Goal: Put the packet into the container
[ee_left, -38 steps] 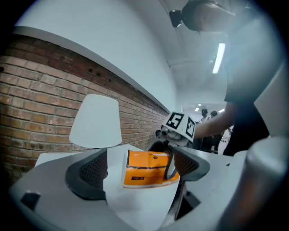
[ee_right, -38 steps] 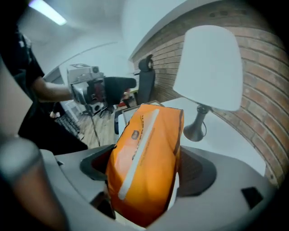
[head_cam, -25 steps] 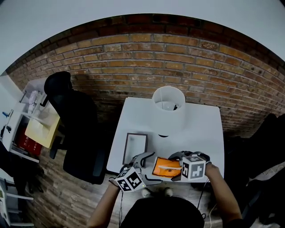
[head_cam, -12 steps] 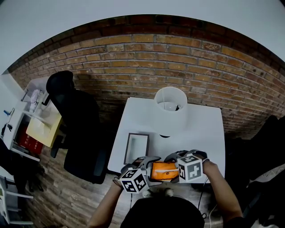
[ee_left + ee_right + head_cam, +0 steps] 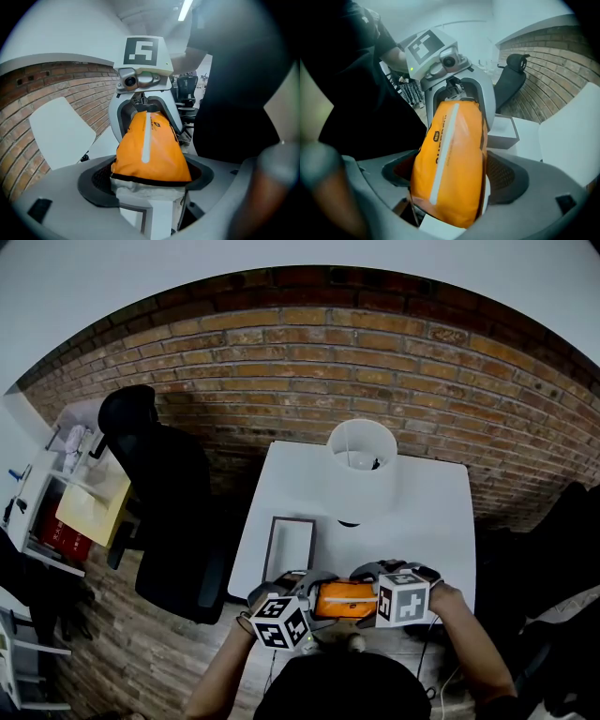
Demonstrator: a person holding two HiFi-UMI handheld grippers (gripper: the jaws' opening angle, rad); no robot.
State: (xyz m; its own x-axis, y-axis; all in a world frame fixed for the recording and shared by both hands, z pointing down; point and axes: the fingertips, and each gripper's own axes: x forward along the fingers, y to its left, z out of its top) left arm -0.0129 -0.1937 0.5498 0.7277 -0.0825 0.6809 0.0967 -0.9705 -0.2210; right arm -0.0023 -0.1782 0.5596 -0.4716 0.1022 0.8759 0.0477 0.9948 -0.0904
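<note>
An orange packet (image 5: 345, 597) with a pale stripe hangs between my two grippers, over the front edge of the white table (image 5: 422, 521). My right gripper (image 5: 364, 594) is shut on its right end; in the right gripper view the packet (image 5: 452, 164) fills the jaws. My left gripper (image 5: 316, 594) has its jaws closing on the left end, and the packet (image 5: 150, 150) sits wedged between both pads. The container (image 5: 361, 460), a tall white open cylinder, stands at the table's far side, well away from the packet.
A small white box with a dark rim (image 5: 289, 549) lies on the table's left part, just beyond my left gripper. A black office chair (image 5: 159, 484) stands left of the table. Shelves with papers (image 5: 66, 493) are at far left. A brick wall lies behind.
My left gripper moved right to the packet and brought its wide-open jaws in around the left end. The right gripper kept its hold and shifted slightly.
</note>
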